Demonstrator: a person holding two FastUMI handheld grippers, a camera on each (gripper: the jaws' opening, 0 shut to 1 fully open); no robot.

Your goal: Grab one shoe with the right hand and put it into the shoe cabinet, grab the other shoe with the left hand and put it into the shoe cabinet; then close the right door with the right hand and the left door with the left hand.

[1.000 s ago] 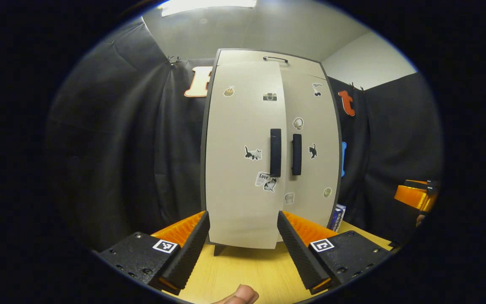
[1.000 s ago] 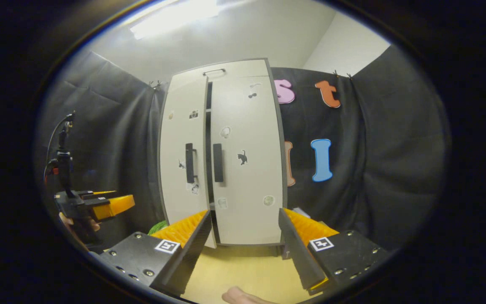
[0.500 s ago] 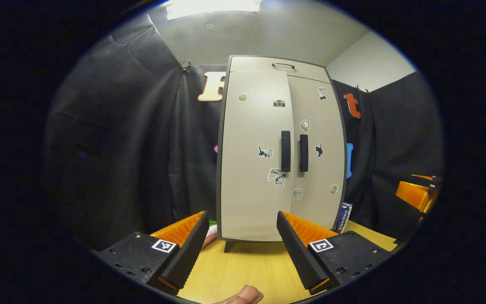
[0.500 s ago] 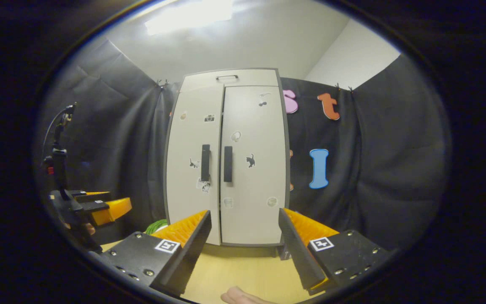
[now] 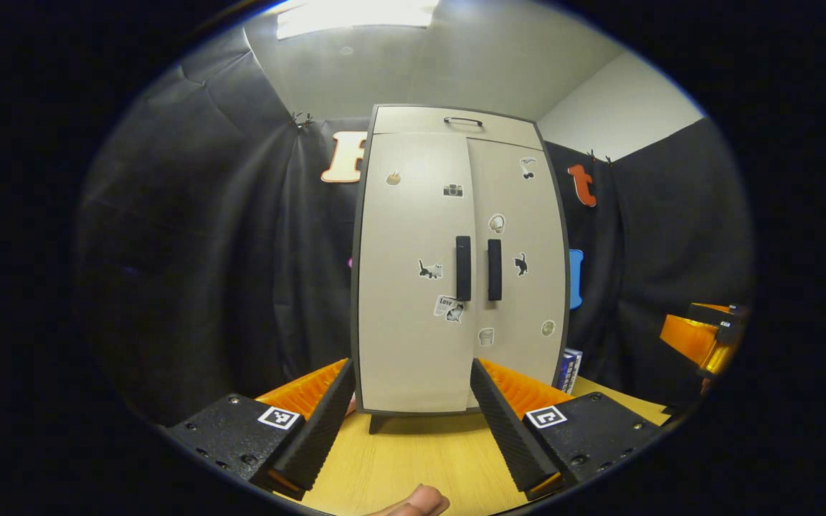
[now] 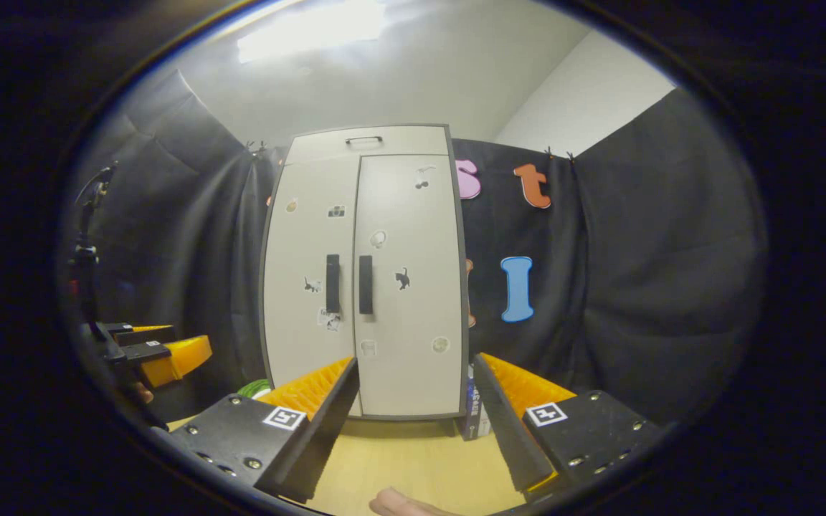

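2 doors of the shoe cabinet (image 5: 459,272) now flush; my left gripper (image 5: 409,419) and right gripper (image 6: 416,423) spread, empty, backed off: task looks done.

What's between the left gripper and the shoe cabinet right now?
Just bare tabletop. In the left gripper view, the open left gripper faces the shut shoe cabinet, with only wood between them.

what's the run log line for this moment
stage: doors done | shoe cabinet: both doors shut | left gripper: open, empty, off cabinet | right gripper: open, empty, off cabinet
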